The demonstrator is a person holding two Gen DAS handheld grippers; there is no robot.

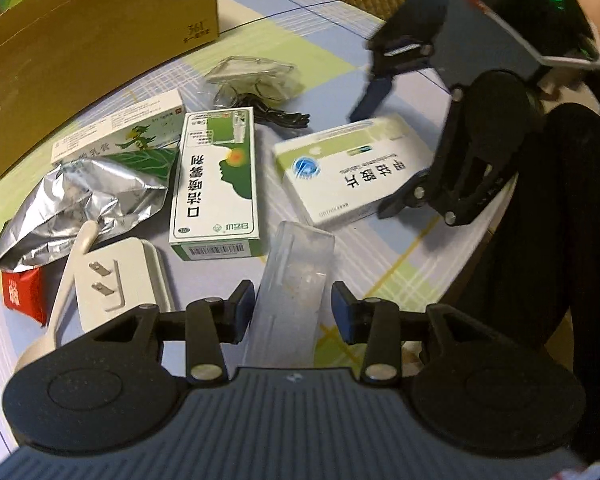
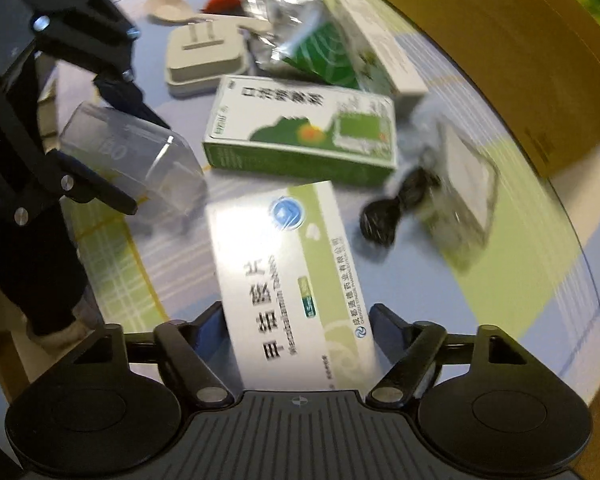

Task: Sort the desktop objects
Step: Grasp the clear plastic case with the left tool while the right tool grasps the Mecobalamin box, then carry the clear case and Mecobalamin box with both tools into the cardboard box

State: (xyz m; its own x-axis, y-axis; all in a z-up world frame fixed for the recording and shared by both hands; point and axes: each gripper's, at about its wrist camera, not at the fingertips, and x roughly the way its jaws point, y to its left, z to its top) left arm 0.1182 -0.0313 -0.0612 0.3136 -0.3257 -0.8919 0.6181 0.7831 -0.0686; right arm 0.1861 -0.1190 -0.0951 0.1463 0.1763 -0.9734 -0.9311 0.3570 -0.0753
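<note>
My left gripper (image 1: pixel 294 306) is shut on a clear plastic box (image 1: pixel 296 276), which stands up between its blue pads near the table's front edge. In the right wrist view the same gripper (image 2: pixel 116 144) holds that clear box (image 2: pixel 132 156) at the left. My right gripper (image 2: pixel 298 320) is shut on a white and green medicine box (image 2: pixel 288 280), which sits deep between its fingers. From the left wrist view, the right gripper (image 1: pixel 374 160) straddles the medicine box (image 1: pixel 352 168) at the right. That view is blurred.
On the checked tablecloth (image 1: pixel 320 40) lie a tall green carton (image 1: pixel 216 184), a foil pouch (image 1: pixel 88 200), a white plug adapter (image 1: pixel 116 280), a beige spoon (image 1: pixel 72 272), a small red box (image 1: pixel 22 296) and a bagged black cable (image 1: pixel 256 80). A cardboard box (image 1: pixel 80 52) stands behind. A dark-clad leg (image 1: pixel 560 240) is at the right.
</note>
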